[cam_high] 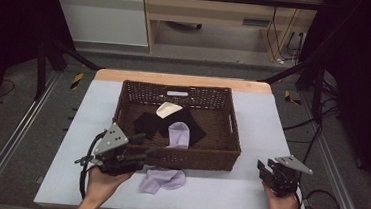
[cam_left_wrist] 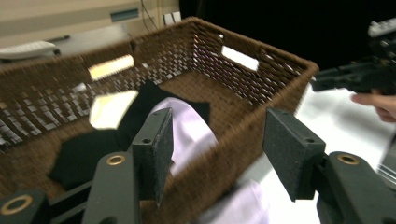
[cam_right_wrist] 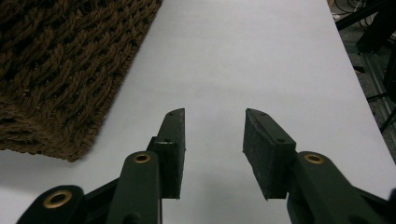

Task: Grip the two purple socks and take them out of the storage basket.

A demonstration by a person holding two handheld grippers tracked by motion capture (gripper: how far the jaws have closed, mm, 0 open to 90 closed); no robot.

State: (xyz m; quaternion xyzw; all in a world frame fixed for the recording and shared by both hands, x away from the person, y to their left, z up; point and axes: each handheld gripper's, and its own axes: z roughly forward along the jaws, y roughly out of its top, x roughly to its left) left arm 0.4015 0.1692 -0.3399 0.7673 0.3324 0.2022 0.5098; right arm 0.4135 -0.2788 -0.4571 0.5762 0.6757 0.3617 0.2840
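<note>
A brown wicker basket (cam_high: 174, 156) stands mid-table. In it lie a lilac sock (cam_high: 178, 134), black socks (cam_high: 147, 124) and a cream sock (cam_high: 168, 109). A second lilac sock (cam_high: 162, 179) lies on the white table in front of the basket. My left gripper (cam_high: 142, 146) hovers over the basket's front left rim, open, with nothing between its pads. In the left gripper view the jaws (cam_left_wrist: 217, 140) frame the rim, with the lilac sock (cam_left_wrist: 191, 126) inside beyond. My right gripper (cam_high: 265, 167) hangs open over bare table right of the basket (cam_right_wrist: 60, 70); its jaws (cam_right_wrist: 214, 140) hold nothing.
The white table top (cam_high: 257, 120) has free strips to the left and right of the basket and along the front edge. Metal rails run along both sides of the table. A wooden cabinet and cables stand behind it.
</note>
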